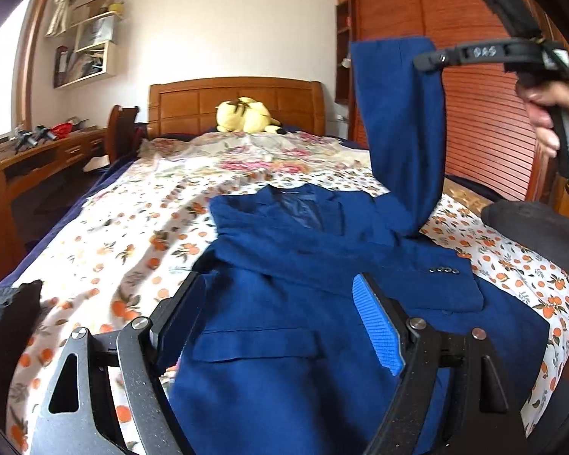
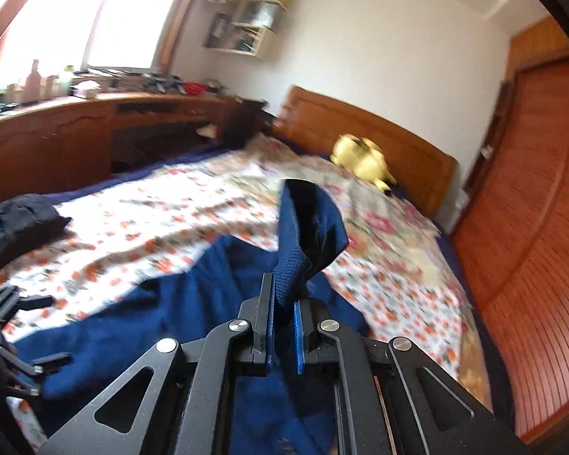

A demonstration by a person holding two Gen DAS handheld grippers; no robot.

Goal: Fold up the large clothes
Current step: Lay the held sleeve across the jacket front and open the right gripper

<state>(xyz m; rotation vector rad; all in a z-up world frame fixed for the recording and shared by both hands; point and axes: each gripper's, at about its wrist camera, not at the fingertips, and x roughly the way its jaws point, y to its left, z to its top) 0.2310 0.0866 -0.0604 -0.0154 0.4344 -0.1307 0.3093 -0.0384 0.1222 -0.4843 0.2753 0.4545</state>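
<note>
A blue suit jacket (image 1: pixel 303 265) lies face up on the bed, collar toward the headboard. One sleeve lies folded across its chest. My left gripper (image 1: pixel 280 314) is open just above the jacket's lower front, holding nothing. My right gripper (image 2: pixel 283 303) is shut on the end of the other sleeve (image 2: pixel 307 223) and holds it high above the bed. In the left wrist view that sleeve (image 1: pixel 402 132) hangs down from the right gripper (image 1: pixel 428 62) at the upper right.
The bed has a floral orange-print sheet (image 1: pixel 132 235) and a wooden headboard (image 1: pixel 235 102) with a yellow plush toy (image 1: pixel 246 113). Dark clothes lie at the left (image 1: pixel 3 314) and right (image 1: pixel 538 231) bed edges. A wooden desk (image 2: pixel 76 125) stands left, a wardrobe (image 1: pixel 485 113) right.
</note>
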